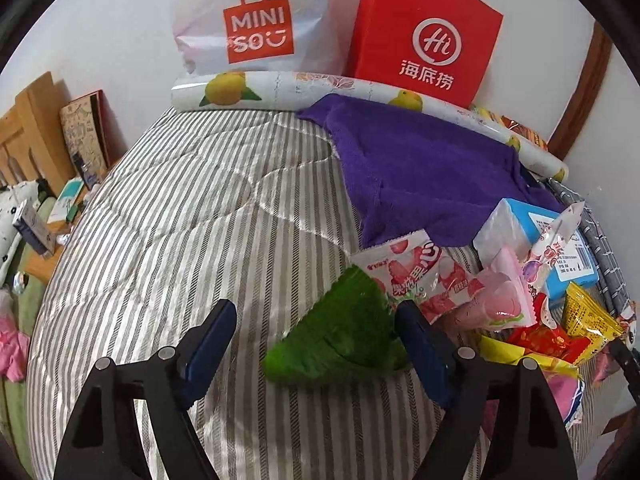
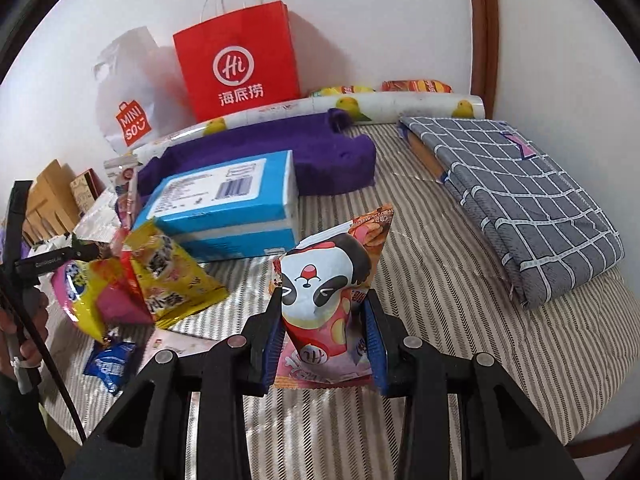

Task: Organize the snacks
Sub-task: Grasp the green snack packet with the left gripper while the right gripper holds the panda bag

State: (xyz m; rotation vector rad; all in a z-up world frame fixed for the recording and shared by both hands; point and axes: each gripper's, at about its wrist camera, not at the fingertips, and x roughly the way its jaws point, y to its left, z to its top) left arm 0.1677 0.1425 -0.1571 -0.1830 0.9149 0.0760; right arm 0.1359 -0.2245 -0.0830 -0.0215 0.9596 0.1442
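Right gripper [image 2: 325, 334] pinching the panda packet [image 2: 329, 300], lifted in front of the blue box [image 2: 224, 208]. Best kept upright, carried clear of the snack pile [image 2: 136, 280] left of that box. Left gripper [image 1: 316, 334] spread wide around the green packet [image 1: 344, 330], left of the box, not yet closing.

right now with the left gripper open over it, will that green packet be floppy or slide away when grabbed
The green packet looks thin, crinkled and probably light, so it will likely flex between the fingers of the left gripper. On the soft striped quilt it may sink or skid rather than roll.
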